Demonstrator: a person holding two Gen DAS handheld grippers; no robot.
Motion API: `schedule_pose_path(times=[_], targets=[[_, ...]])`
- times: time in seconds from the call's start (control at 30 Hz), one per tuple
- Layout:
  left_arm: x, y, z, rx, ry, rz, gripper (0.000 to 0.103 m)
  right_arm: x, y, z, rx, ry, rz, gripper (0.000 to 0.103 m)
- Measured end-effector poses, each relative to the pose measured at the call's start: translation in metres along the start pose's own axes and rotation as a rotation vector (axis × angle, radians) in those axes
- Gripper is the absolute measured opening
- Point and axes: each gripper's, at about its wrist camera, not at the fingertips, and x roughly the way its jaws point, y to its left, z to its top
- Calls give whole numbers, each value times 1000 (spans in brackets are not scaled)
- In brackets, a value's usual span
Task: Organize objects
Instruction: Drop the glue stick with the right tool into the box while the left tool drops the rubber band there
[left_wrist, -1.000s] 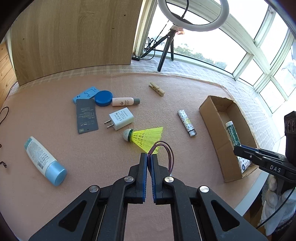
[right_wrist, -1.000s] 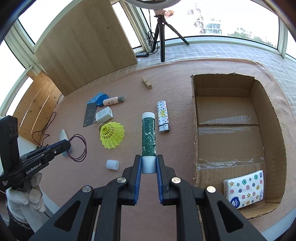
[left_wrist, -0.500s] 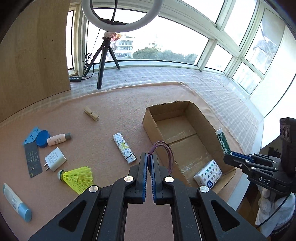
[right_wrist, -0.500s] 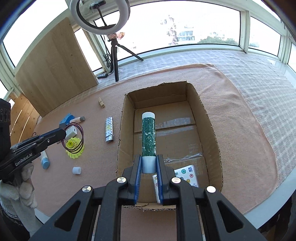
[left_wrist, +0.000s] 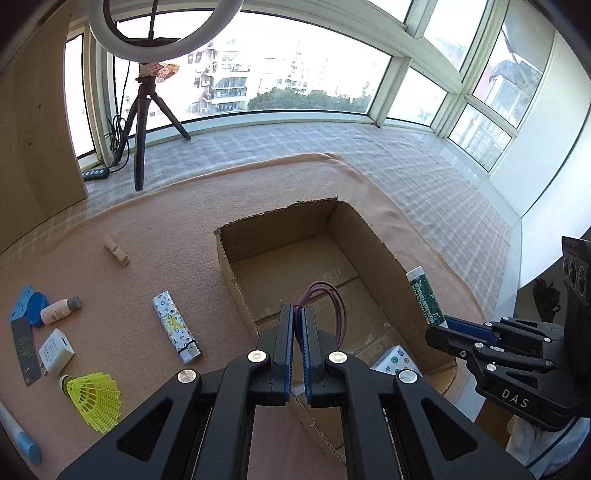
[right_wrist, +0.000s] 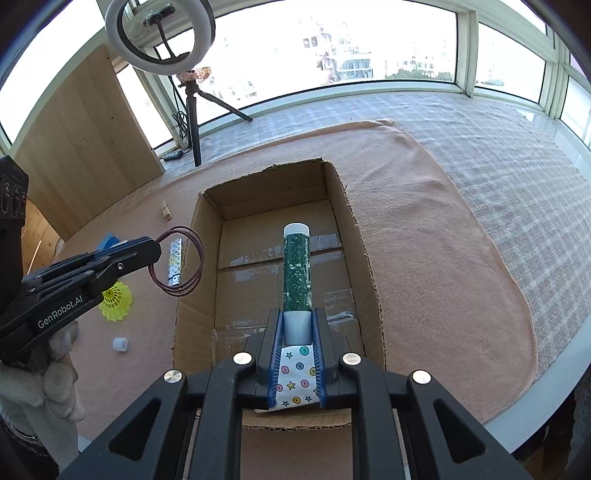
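My left gripper (left_wrist: 299, 314) is shut on a maroon hair tie (left_wrist: 334, 308) and holds it above the near left part of the open cardboard box (left_wrist: 236, 266). From the right wrist view the hair tie (right_wrist: 177, 260) hangs over the box's left wall (right_wrist: 192, 266). My right gripper (right_wrist: 297, 319) is shut on a green tube with white ends (right_wrist: 296, 267), held over the box's inside. The tube (left_wrist: 426, 297) also shows at the box's right side in the left wrist view. A tissue pack with stars and dots (right_wrist: 295, 380) lies in the box's near end.
On the pink cloth left of the box lie a patterned lighter (left_wrist: 175, 325), a yellow shuttlecock (left_wrist: 94, 400), a white charger (left_wrist: 55, 350), a small pink bottle (left_wrist: 59, 310), a clothespin (left_wrist: 115, 250) and a small white cap (right_wrist: 120, 344). A ring light tripod (left_wrist: 142, 110) stands behind.
Both grippers have moved from above the cloth to above the box, carrying the hair tie and the tube. The left gripper has swung right, past the lighter.
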Motion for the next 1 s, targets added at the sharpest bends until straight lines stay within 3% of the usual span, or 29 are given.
schedule_pose_path(times=[0.03,0.1,0.13,0.17,0.2,0.23,1.0], targets=[[0,-2,1,2,-1,-2,5,2,0,0,-7,7,1,14],[0,-3,2,-2,9,0,27,4,1,-1,-22,18,-3,20],[-1,-2,2,-10,6,-3,46,5,2,-1,-29,22,-8,34],[-2,-1,2,-16,-2,-4,48,4,3,-2,-34,16,-13,42],[-4,1,2,-18,-5,1,48,3,4,-3,-37,9,-21,54],[-6,2,1,-17,-8,7,48,3,5,-4,-38,4,-25,57],[-53,73,-43,-119,16,91,48,7,47,-7,-65,8,13,57]])
